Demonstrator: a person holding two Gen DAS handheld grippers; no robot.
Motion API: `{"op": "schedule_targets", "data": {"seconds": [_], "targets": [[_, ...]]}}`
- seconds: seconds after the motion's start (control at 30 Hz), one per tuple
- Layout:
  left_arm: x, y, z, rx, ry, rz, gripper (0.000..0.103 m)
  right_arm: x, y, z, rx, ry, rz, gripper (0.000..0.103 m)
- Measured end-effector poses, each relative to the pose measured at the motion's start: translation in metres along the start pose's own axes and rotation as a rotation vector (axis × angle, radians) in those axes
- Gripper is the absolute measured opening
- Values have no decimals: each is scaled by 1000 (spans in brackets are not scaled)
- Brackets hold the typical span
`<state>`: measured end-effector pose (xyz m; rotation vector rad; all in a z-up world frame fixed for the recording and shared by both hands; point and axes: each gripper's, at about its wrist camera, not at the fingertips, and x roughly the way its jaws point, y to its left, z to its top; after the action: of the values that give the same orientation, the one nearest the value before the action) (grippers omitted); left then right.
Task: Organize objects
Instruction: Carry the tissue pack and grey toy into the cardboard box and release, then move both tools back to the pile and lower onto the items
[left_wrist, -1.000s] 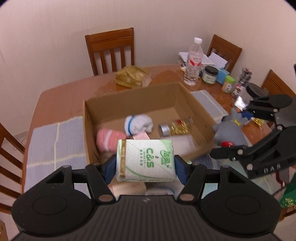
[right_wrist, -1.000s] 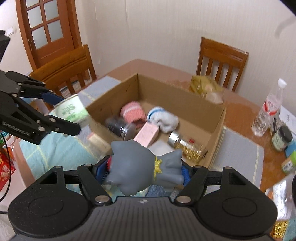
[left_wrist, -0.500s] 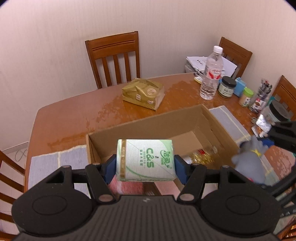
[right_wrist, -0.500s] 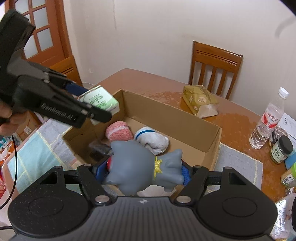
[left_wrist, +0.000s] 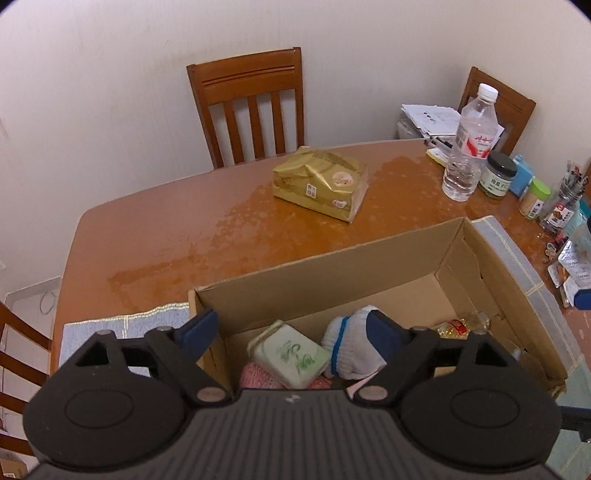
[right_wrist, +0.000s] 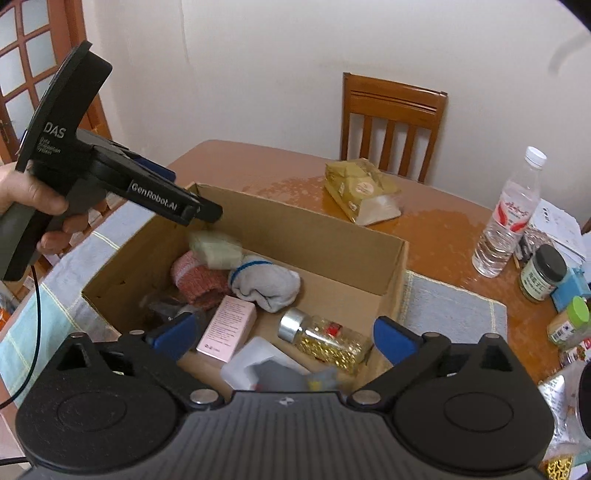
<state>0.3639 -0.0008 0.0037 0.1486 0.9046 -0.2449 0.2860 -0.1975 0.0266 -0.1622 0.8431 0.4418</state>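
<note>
Item: green tissue pack, lying tilted in the cardboard box on the pink knit roll, touching the white sock. Soft film wrap, light, likely to dent; best taken across its short sides. Printed label is green script, not legible here.

Item: grey toy, blurred, at the near edge of the box just under the right tool; whether it has settled cannot be told. Looks like hollow vinyl, light and slightly springy; take it by the body.

Left tool: jaws spread wide, holding nothing, over the box's left end. Its side reads "GenRobot.AI" and "DAS".

Right tool: jaws spread wide, holding nothing.

Other box contents: pink carton, stiff, small print unreadable; glass jar with silver cap and gold contents, hard, smooth, breakable, lying on its side.

On the tabletop, outside the box: gold packet, crinkly and soft; water bottle with red label; dark-lidded jar.
</note>
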Motion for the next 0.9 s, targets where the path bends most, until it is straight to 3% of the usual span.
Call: {"op": "schedule_targets", "data": {"seconds": [0.33, 0.63, 0.9], "targets": [[-29, -6, -17, -29, -41, 14, 98, -16, -9, -14, 60, 2, -3, 103], [-57, -14, -56, -76, -56, 55, 99, -28, -8, -61, 159, -24, -28, 103], [-73, -29, -89, -66, -48, 71, 99, -20, -6, -99, 219, 13, -84, 103]]}}
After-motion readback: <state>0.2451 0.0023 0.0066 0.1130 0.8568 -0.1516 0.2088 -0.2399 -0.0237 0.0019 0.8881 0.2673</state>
